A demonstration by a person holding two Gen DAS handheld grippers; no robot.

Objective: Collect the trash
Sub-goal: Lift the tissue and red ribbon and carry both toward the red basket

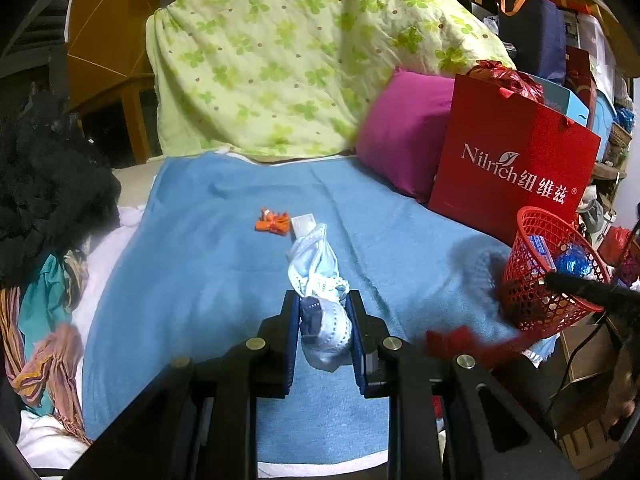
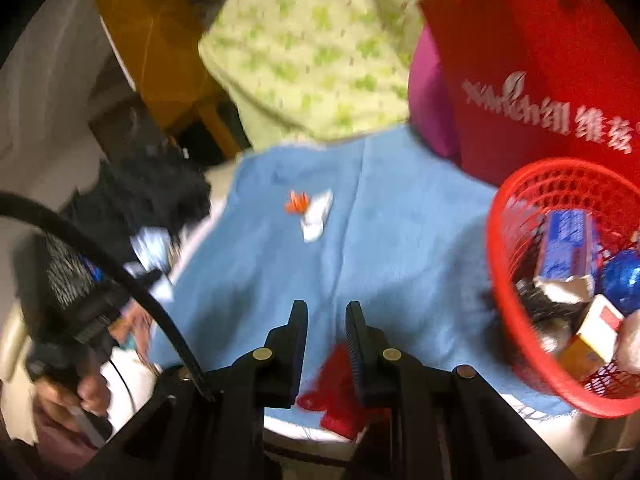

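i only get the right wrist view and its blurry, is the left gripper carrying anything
observer: yes, the left gripper is shut on a crumpled white and pale blue plastic wrapper
operator: what does the red paper gift bag say, its smeared here
observer: white lettering reads Nilrich, then Chinese characters
operator: whats left of the blue blanket
observer: a bunched striped scarf in teal, orange and brown

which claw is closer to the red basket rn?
Right. The right claw is just beside the red basket; the left claw, shut on crumpled white trash, sits farther across the blue blanket.
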